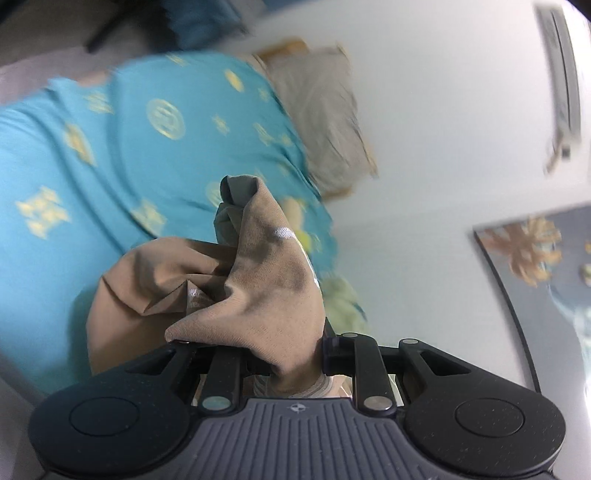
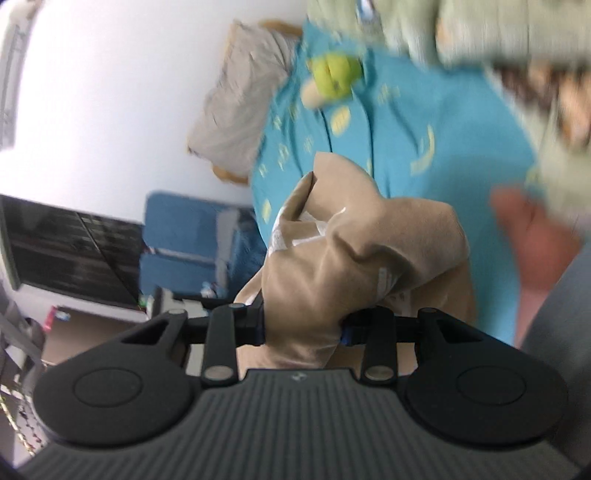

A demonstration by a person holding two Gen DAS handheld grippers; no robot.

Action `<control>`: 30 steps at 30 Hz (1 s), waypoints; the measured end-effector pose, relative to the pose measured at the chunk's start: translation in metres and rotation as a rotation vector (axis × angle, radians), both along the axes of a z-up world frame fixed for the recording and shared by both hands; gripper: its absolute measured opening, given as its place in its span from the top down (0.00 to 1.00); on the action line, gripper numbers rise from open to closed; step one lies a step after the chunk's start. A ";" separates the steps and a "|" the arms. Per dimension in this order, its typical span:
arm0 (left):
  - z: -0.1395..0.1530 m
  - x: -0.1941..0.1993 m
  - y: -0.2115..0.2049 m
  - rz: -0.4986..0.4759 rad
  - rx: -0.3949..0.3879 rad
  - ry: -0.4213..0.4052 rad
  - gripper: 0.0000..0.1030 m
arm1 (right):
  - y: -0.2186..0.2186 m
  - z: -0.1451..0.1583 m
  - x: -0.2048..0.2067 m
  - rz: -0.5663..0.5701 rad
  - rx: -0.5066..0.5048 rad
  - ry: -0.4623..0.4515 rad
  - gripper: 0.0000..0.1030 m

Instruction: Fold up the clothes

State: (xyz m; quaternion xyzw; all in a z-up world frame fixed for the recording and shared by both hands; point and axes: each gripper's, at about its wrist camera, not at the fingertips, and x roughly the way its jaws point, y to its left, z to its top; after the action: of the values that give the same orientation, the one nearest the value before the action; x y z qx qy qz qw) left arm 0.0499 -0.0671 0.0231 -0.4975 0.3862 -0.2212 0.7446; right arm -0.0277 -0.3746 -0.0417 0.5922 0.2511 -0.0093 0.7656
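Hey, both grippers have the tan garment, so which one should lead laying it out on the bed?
Probably the left gripper. Its view shows more open blue bedspread ahead. The right gripper also grips the tan garment, but faces a green toy and piled clothes.

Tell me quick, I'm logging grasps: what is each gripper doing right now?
Left gripper: shut on the tan garment.
Right gripper: shut on the tan garment too.
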 end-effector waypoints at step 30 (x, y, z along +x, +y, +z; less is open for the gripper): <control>0.003 0.042 -0.463 -0.734 0.140 -0.299 0.70 | -0.317 0.068 -0.061 -0.508 -0.447 -0.040 0.62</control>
State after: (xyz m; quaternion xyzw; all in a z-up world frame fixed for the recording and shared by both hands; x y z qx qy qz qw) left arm 0.0915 -0.5298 0.0257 -0.2370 0.4395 -0.5157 0.6962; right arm -0.0889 -0.6919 0.0261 0.4534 0.0721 -0.2428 0.8546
